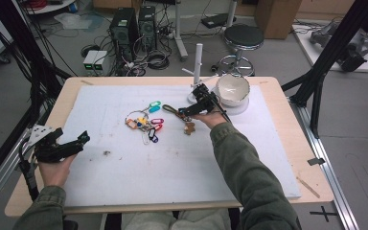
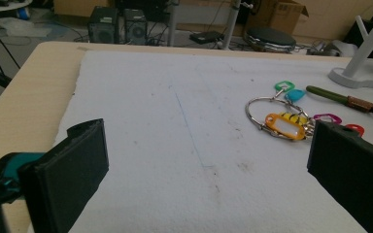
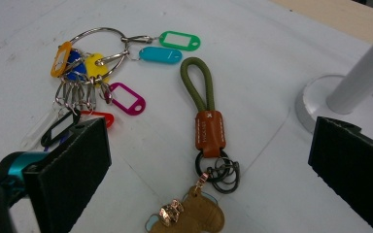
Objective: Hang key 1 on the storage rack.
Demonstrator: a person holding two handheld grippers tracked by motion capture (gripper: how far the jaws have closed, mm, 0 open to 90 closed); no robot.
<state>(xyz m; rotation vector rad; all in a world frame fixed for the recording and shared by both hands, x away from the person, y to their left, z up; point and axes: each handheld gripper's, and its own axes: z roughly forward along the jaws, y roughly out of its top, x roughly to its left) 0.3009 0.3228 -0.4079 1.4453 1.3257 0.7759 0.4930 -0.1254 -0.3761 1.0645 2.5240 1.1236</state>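
A bunch of coloured key tags on a metal ring (image 1: 143, 122) (image 2: 281, 124) (image 3: 90, 65) lies on the white mat (image 1: 124, 167). Just right of it lies a keychain with an olive cord loop (image 1: 169, 109) (image 3: 198, 82), a brown leather band (image 3: 209, 128) and a tan charm (image 1: 189, 128) (image 3: 189, 218). My right gripper (image 1: 188, 114) (image 3: 209, 165) hovers open over that keychain, its jaws on either side of the leather band and rings. At the mat's left edge my left gripper (image 1: 79, 143) (image 2: 209, 170) is open and holds nothing, with the key tags ahead to its right.
A white stand with an upright post (image 1: 197, 62) (image 3: 359, 77) (image 2: 364, 73) and a white bowl (image 1: 232, 89) stand at the back right of the mat. The wooden table rim (image 1: 297, 143) frames the mat. A stool, computers and cables lie on the floor beyond.
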